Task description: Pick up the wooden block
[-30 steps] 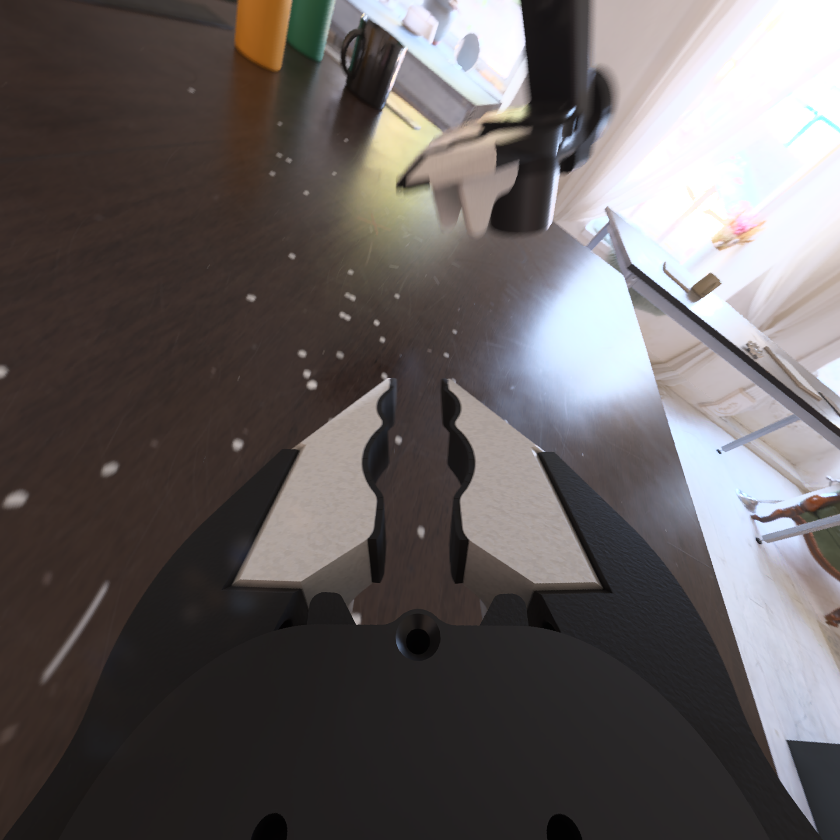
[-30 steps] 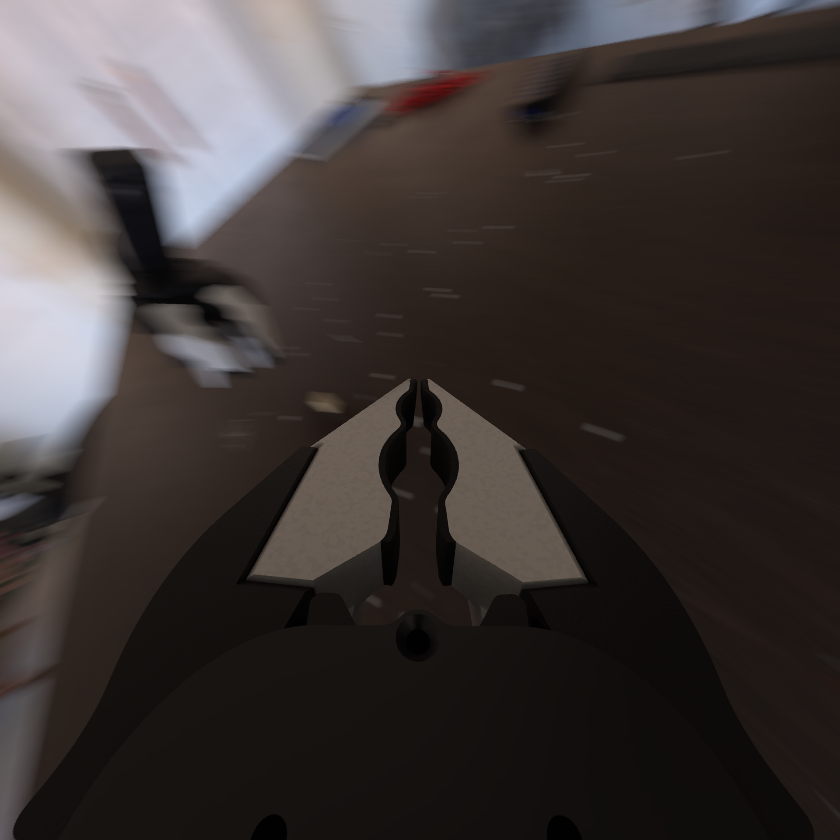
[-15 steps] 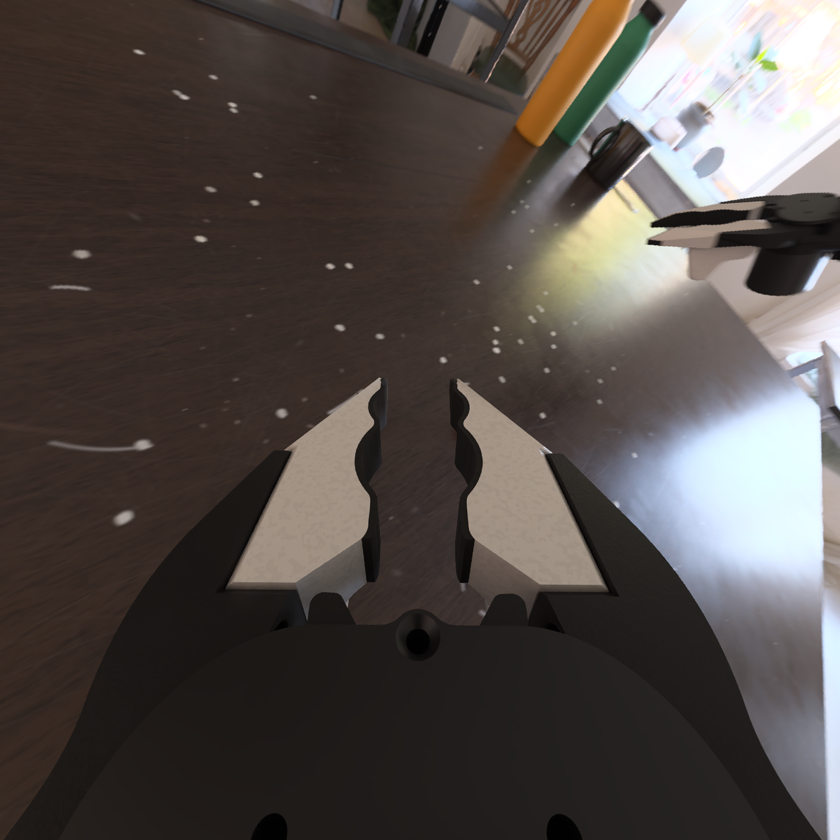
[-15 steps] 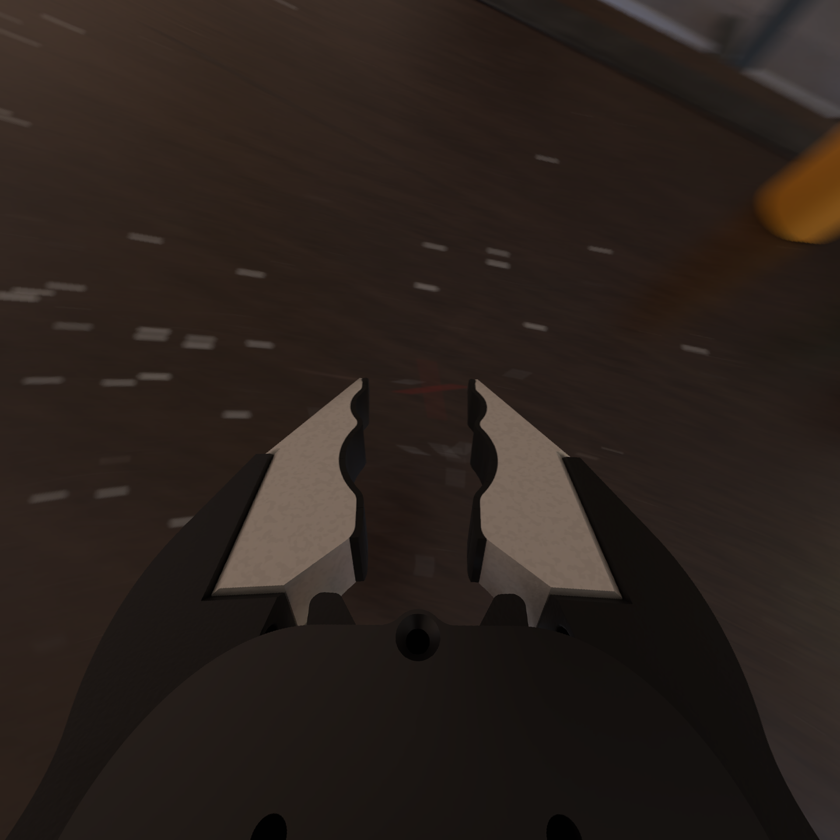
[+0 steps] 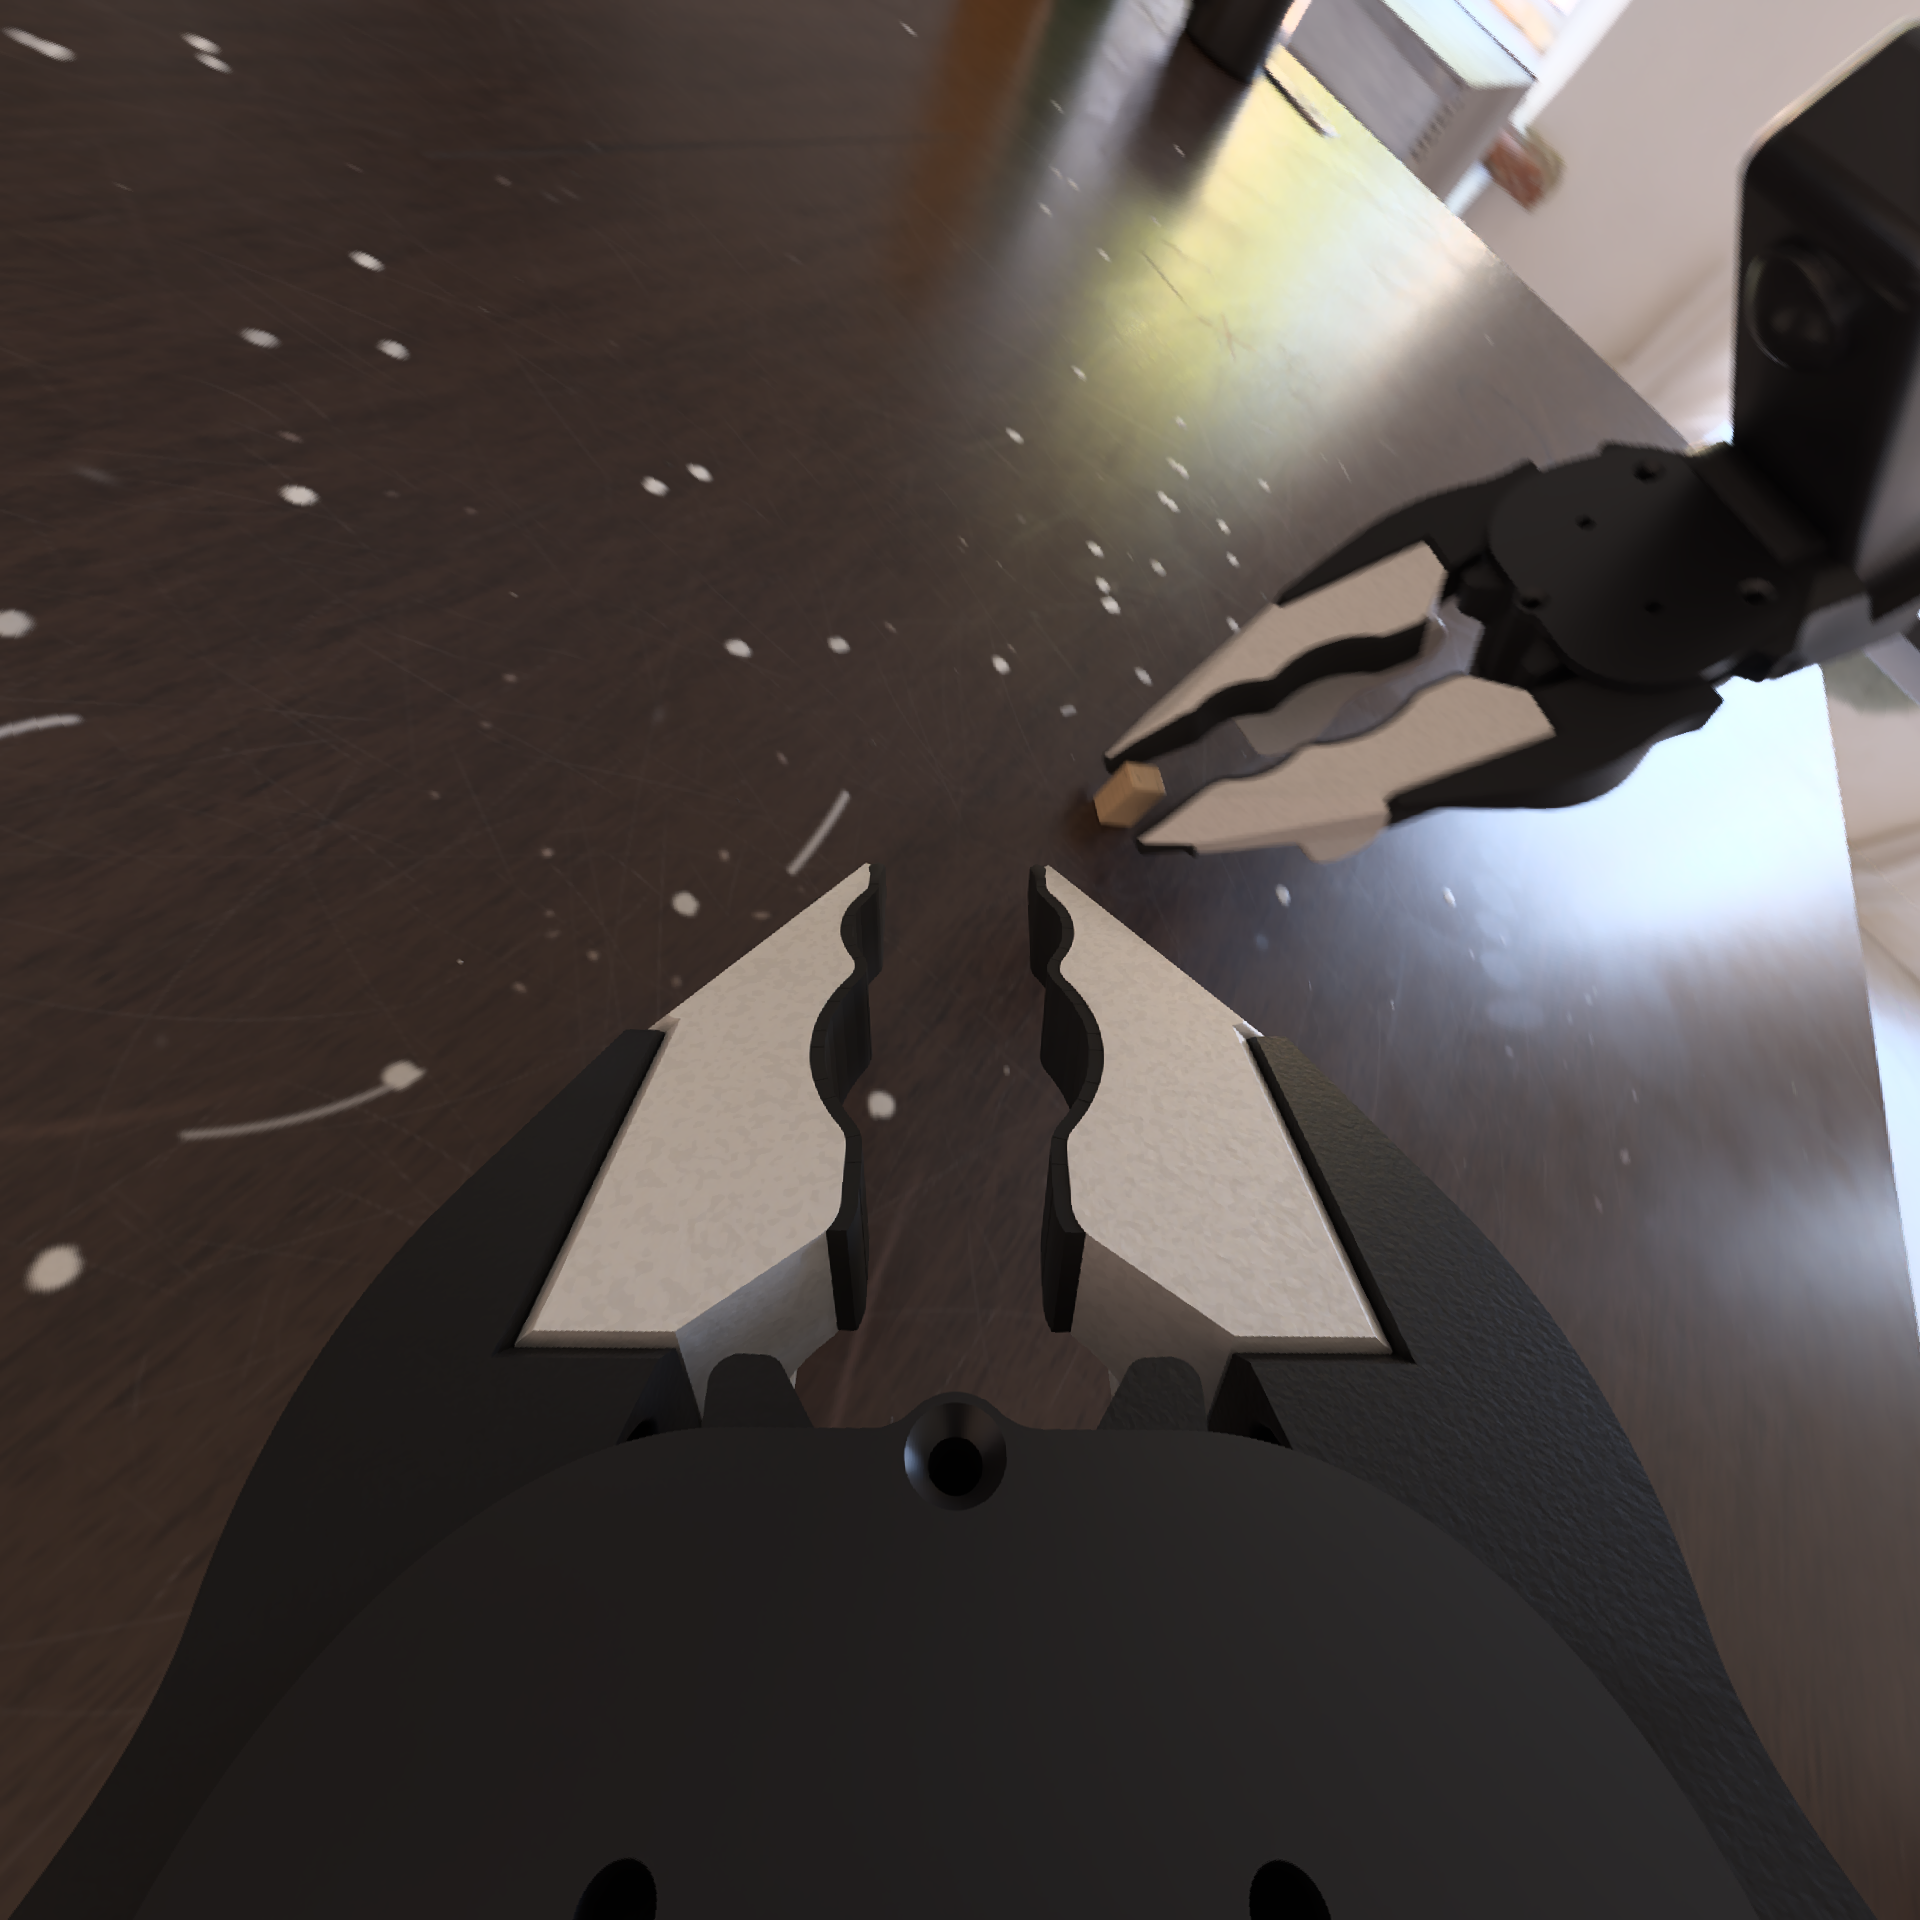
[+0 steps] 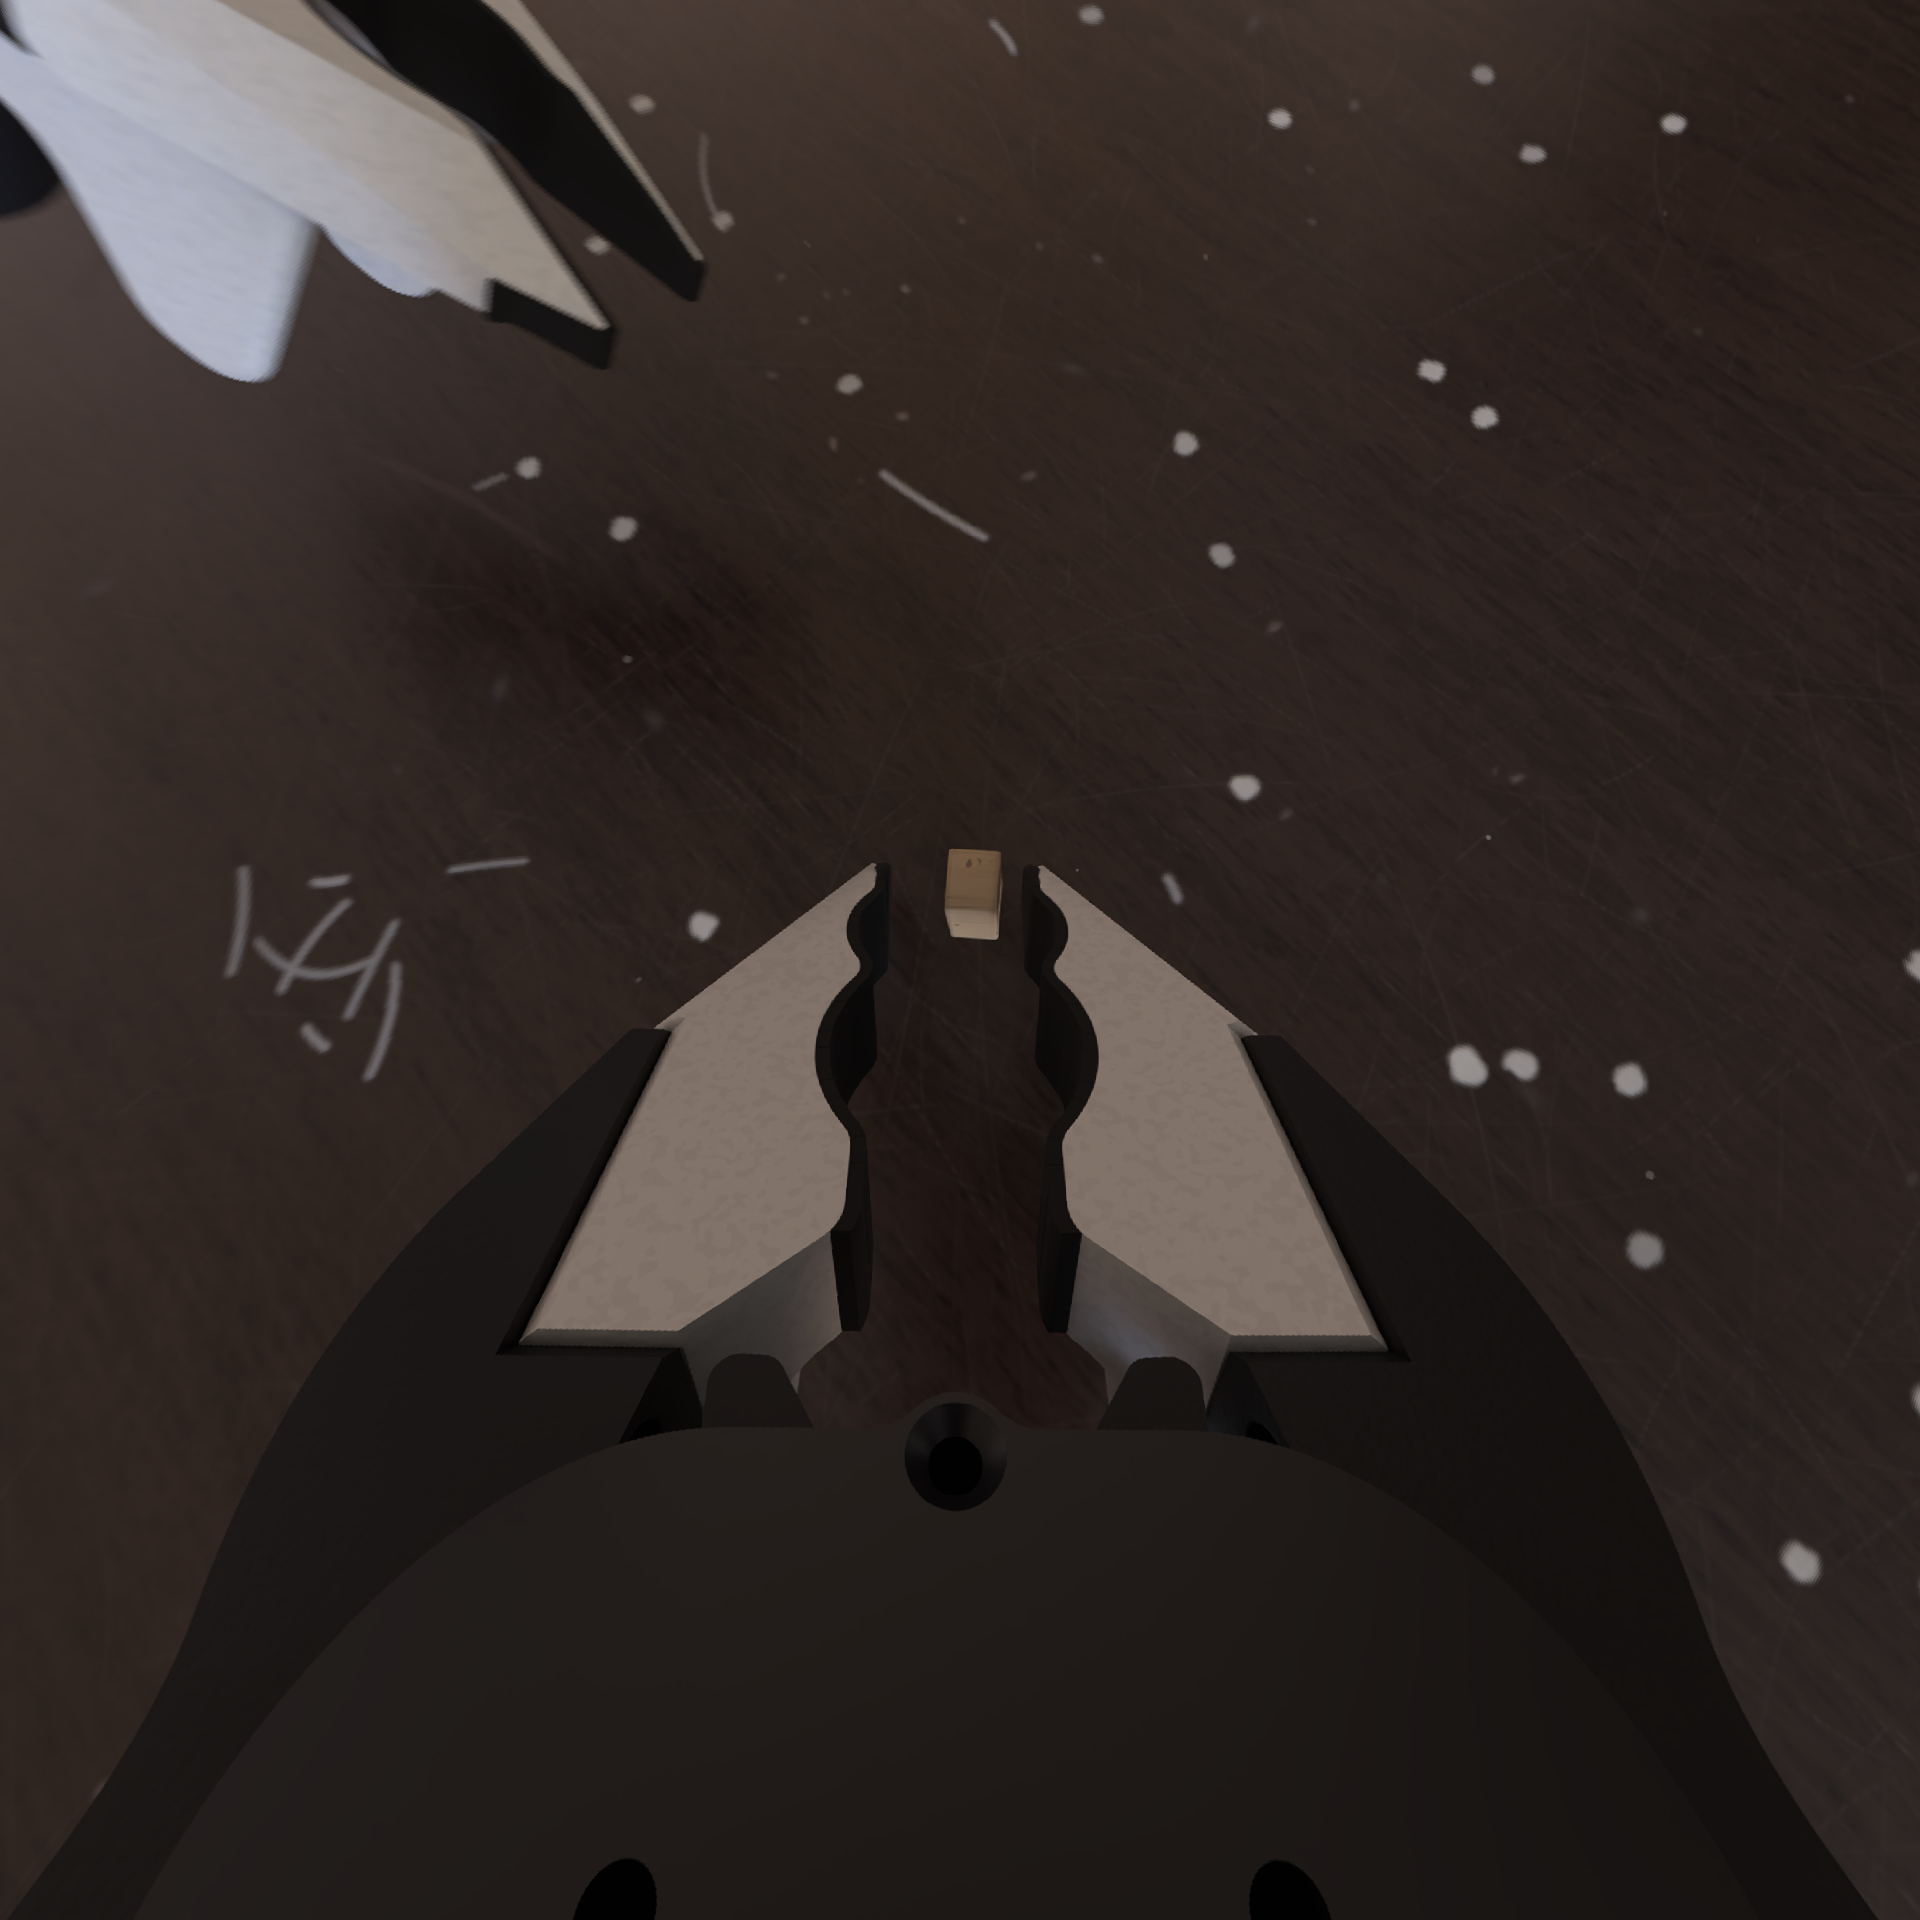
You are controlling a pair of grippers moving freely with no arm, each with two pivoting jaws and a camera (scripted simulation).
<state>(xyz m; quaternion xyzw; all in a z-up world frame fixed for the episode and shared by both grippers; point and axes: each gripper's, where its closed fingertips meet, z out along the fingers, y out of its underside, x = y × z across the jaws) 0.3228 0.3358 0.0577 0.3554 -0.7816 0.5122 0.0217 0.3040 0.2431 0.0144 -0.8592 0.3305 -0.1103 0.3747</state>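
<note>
A small pale wooden block (image 6: 974, 891) lies on the dark table, right between the tips of my right gripper (image 6: 954, 883), which is open with its fingers either side of the block and not touching it. In the left wrist view the same block (image 5: 1126, 793) sits at the tips of the right gripper (image 5: 1127, 795), which points down at the table from the right. My left gripper (image 5: 954, 883) is open and empty, a short way from the block, which lies ahead and to its right. The left gripper's fingers (image 6: 436, 208) show at the top left of the right wrist view.
The dark scratched table (image 5: 416, 520) is speckled with white flecks. Its right edge (image 5: 1860, 935) runs close behind the right gripper. A dark mug base (image 5: 1236, 36) stands at the far end. White scratch marks (image 6: 312, 956) lie left of the right gripper.
The right gripper has swung down over the table and now has the block between its open fingers. The left gripper has turned so the right gripper and block are close at its right.
</note>
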